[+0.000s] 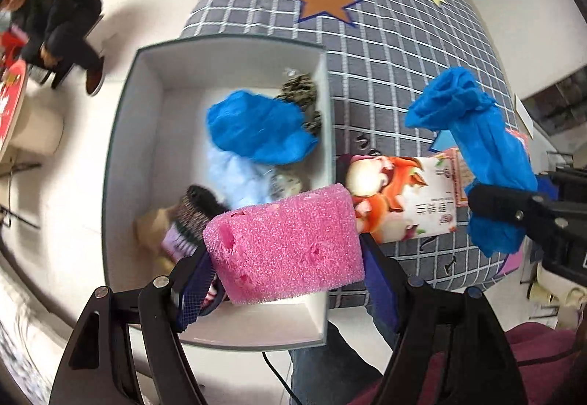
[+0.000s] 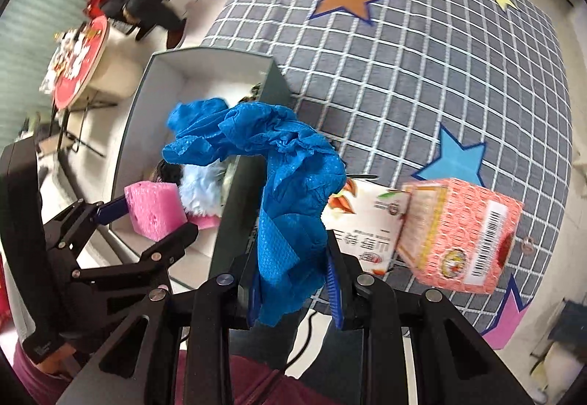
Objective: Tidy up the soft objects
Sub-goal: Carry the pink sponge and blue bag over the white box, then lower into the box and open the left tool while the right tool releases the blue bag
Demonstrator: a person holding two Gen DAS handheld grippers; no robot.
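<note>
The left tool grips a pink sponge wide above the box; the right tool pinches a blue glove.

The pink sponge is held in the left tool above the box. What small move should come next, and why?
Probably lower the left tool a little and open it. It grips the pink sponge over the near end of the white box, where a blue cloth and other soft things already lie, so the sponge would drop in with them.
</note>
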